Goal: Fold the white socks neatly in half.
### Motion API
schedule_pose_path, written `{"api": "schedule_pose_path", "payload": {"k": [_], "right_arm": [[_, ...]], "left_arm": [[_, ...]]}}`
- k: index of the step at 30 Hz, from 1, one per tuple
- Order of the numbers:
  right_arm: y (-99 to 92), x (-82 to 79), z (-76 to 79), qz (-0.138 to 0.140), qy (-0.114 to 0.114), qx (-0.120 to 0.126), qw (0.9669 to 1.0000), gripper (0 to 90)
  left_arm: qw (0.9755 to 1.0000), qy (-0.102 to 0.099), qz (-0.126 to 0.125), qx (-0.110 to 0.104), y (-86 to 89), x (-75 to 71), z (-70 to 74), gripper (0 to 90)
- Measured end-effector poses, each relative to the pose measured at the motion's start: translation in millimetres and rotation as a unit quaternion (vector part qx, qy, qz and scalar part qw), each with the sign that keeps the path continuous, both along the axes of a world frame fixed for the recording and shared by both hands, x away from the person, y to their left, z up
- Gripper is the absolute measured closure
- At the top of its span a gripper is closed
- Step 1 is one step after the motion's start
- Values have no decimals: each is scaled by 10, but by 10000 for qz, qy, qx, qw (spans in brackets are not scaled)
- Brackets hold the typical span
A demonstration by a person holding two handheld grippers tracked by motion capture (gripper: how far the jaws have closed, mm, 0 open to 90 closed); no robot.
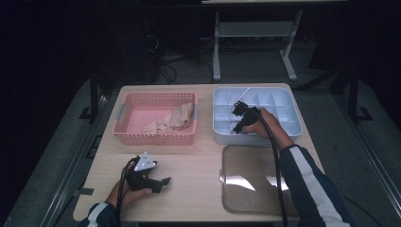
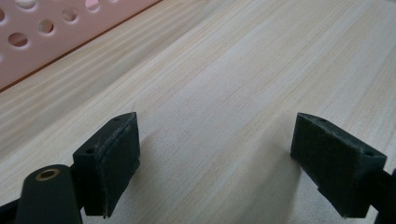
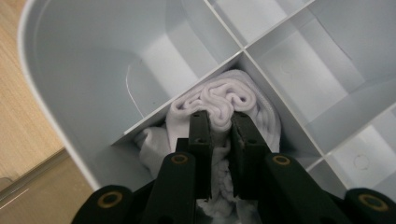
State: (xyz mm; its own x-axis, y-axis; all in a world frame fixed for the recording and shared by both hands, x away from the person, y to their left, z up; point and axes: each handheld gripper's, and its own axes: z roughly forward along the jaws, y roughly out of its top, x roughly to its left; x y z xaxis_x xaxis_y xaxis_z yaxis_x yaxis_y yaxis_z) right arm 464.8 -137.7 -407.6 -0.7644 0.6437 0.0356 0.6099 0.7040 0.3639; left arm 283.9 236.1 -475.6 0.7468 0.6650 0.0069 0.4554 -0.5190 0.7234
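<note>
- Right gripper view: right gripper (image 3: pixel 219 130) jaws pinch a white rolled sock (image 3: pixel 224 100), its folds bunched in soft ridges between the pads.
- Sock sits in a compartment at the near-left corner of the grey divided tray (image 1: pixel 293 124).
- Left gripper (image 2: pixel 215 158) rests on the table (image 2: pixel 224 70), jaws spread wide, nothing between them, near the pink basket (image 2: pixel 56 32).

No readable text, labels or numbers anywhere.

Basket (image 1: pixel 124 112) left of divided tray (image 1: pixel 293 111), lid (image 1: pixel 246 182) in front of tray.
</note>
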Motion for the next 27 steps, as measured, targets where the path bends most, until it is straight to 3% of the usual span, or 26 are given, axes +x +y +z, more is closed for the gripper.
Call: {"api": "schedule_pose_path", "payload": {"k": [6, 10, 18, 23, 27], "right_arm": [[-14, 19, -42, 4, 81, 87, 9999, 800], [-4, -29, -1, 134, -131, 9, 9998, 757], [-39, -205, 194, 149, -518, 181, 9984, 610], [-81, -362, 389, 146, -1014, 529, 9933, 555], [-50, -583, 506, 388, -1299, 881, 9868, 511]], "left_arm": [[10000, 0, 7, 4, -1, -1, 1, 147], [10000, 3, 25, -31, -5, -4, -1, 147], [10000, 11, -2, -21, -2, 0, 0, 147], [10000, 0, -40, -12, -2, 1, 1, 147], [10000, -2, -94, -19, -2, -7, 0, 147]]}}
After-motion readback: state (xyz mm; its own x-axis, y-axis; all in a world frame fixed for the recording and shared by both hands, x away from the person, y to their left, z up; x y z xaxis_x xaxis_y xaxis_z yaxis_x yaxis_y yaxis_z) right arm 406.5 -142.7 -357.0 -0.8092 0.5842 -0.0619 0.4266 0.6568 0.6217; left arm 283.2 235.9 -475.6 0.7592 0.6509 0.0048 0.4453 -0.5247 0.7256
